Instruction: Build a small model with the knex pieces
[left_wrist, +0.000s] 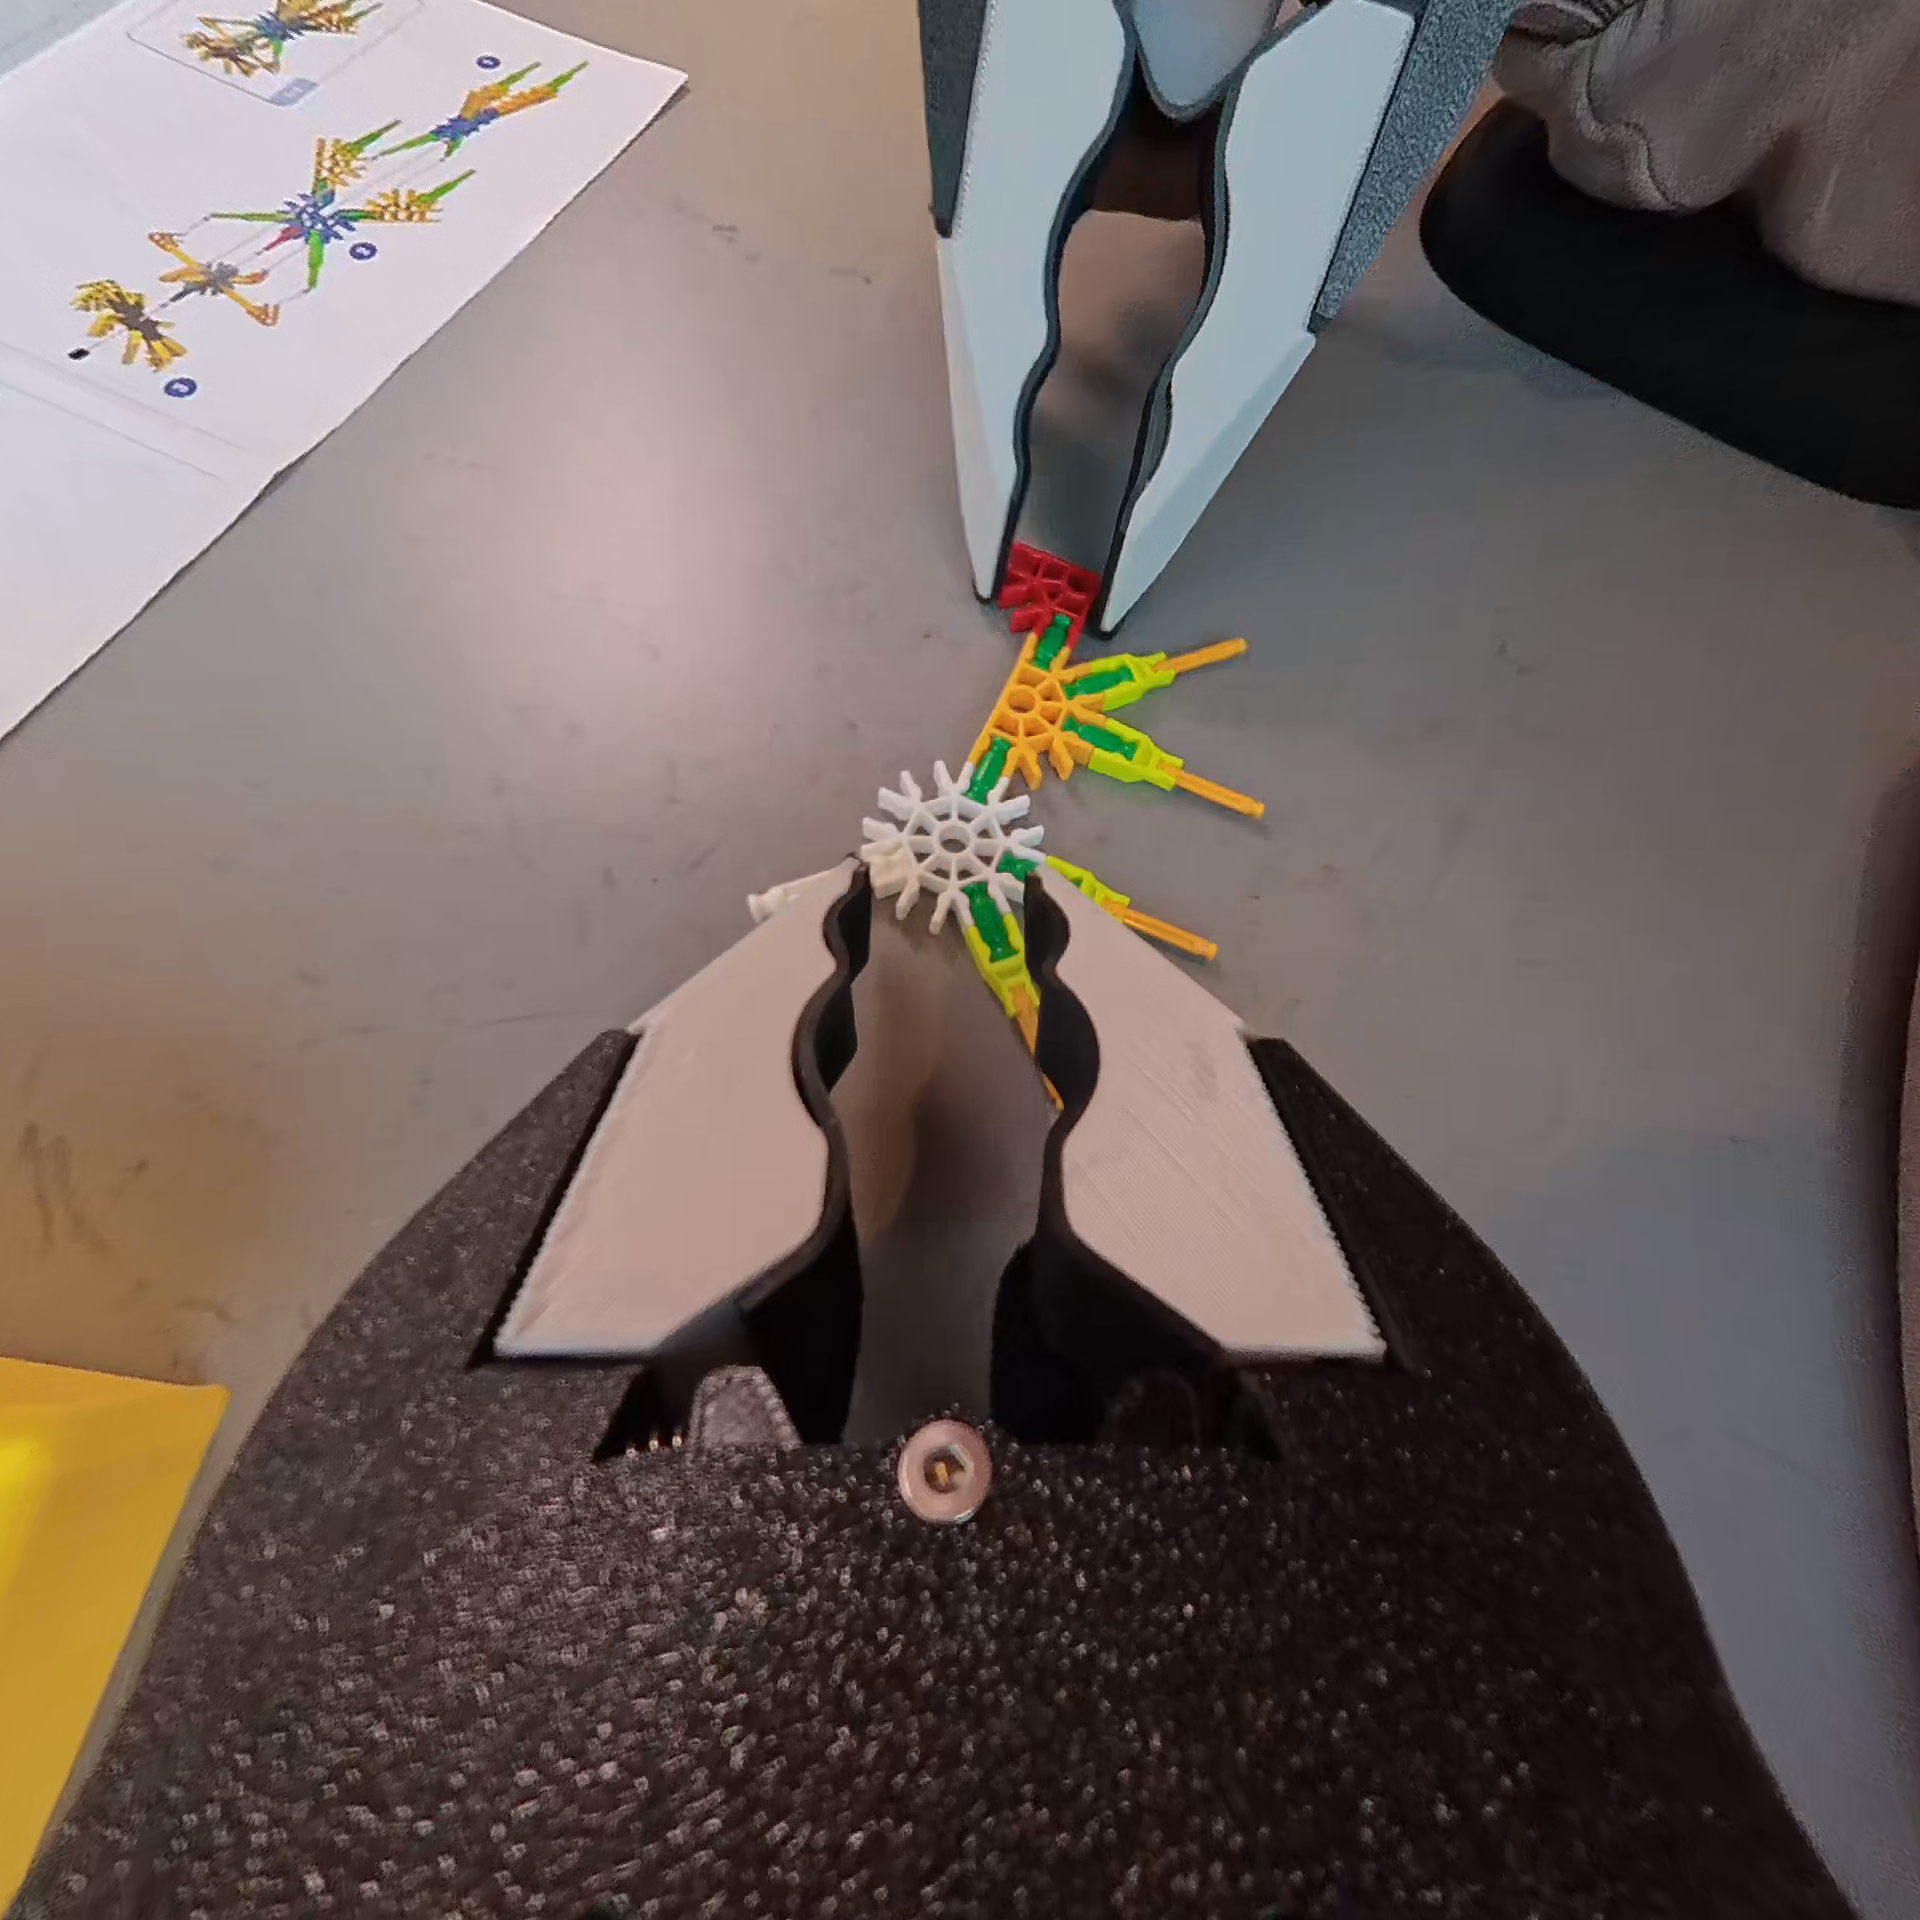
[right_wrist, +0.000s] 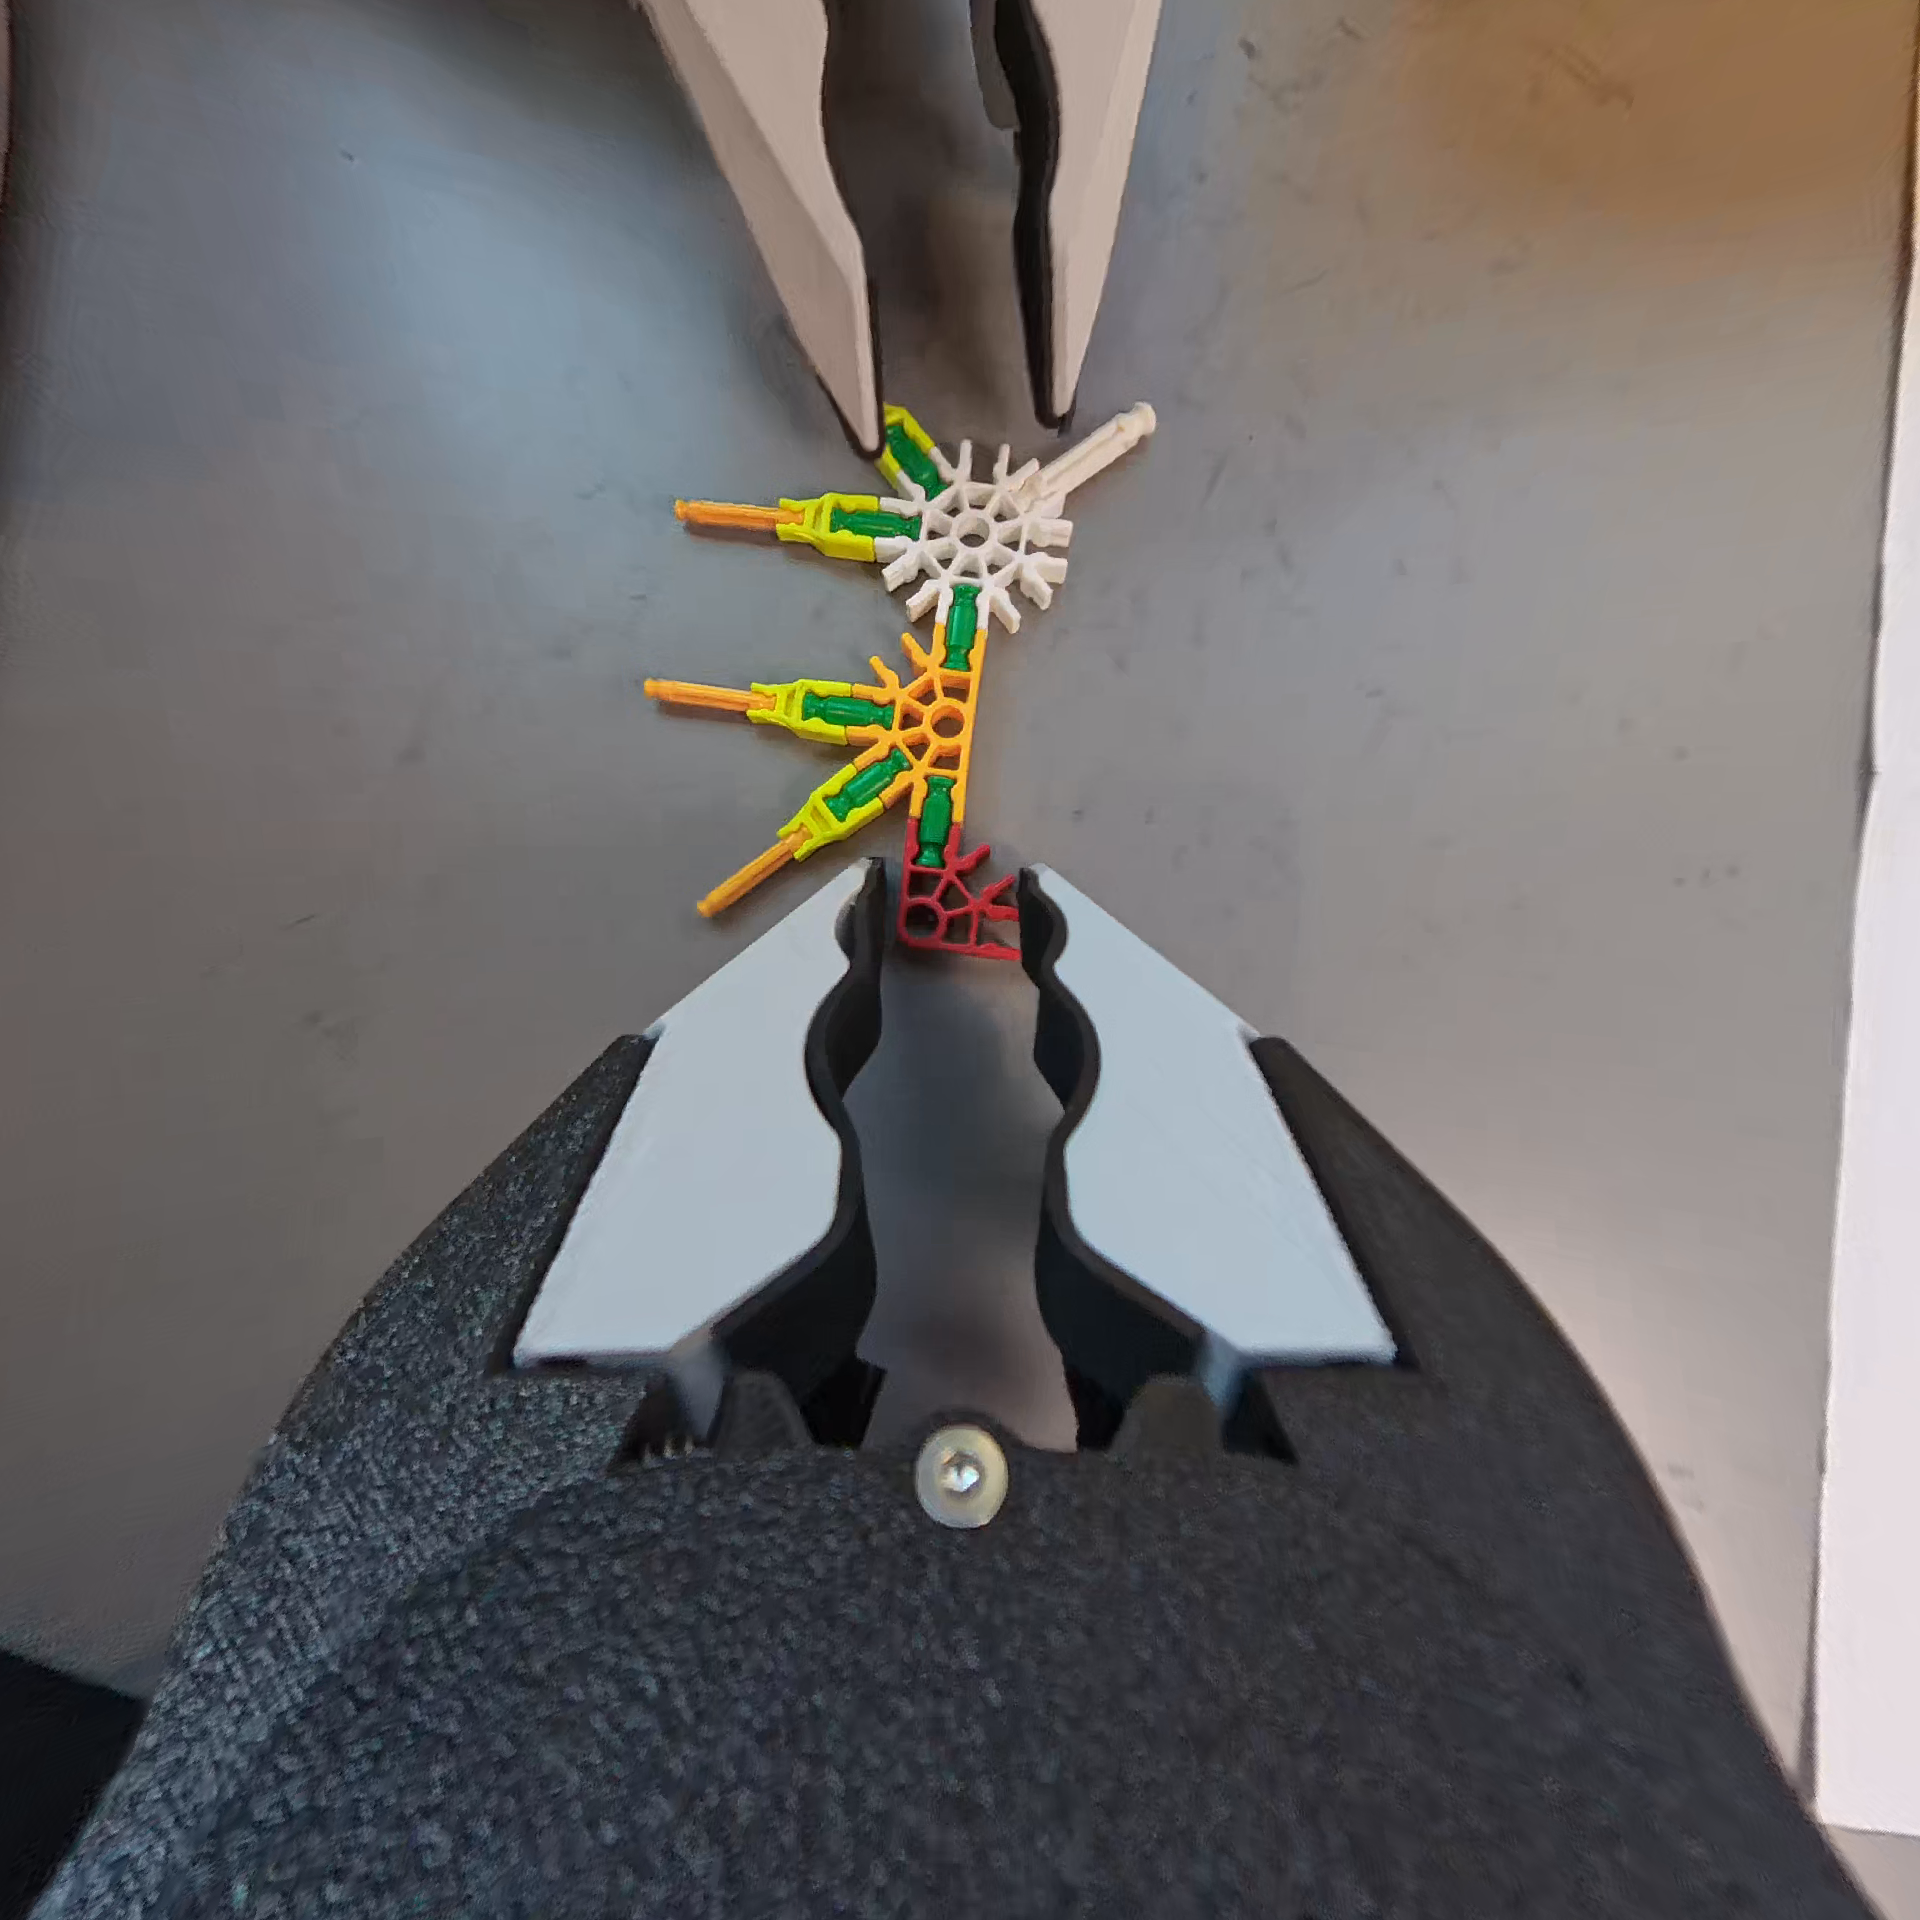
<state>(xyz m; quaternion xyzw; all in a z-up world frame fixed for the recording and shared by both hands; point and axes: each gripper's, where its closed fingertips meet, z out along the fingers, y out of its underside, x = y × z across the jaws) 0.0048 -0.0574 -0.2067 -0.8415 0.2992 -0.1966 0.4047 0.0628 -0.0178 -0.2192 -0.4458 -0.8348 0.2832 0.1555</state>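
Observation:
A flat toy assembly lies on the grey table (left_wrist: 520, 727). A white snowflake connector (left_wrist: 951, 836), an orange half-round connector (left_wrist: 1039, 707) and a red corner connector (left_wrist: 1049, 582) are chained by short green rods. Lime clips with thin orange rods (left_wrist: 1210, 795) fan out to one side. My left gripper (left_wrist: 948, 883) is open, its tips at the white connector's near rim, one green-and-lime rod (left_wrist: 992, 935) between them. My right gripper (right_wrist: 951, 888) is shut on the red connector (right_wrist: 940, 904). The white connector (right_wrist: 971, 535) and the left gripper's fingers (right_wrist: 831, 260) face it.
A printed instruction sheet (left_wrist: 260, 208) lies at the far left. A yellow sheet (left_wrist: 83, 1558) is at the near left. A black curved object (left_wrist: 1662, 343) and grey fabric (left_wrist: 1714, 125) sit at the far right. A white sheet edge (right_wrist: 1870, 1039) runs along the right. Some 8 cm of space lies between my two pairs of fingers. To reach the black curved object (left_wrist: 1662, 343) in a straight line is about 20 cm for my right fingers, about 25 cm for my left.

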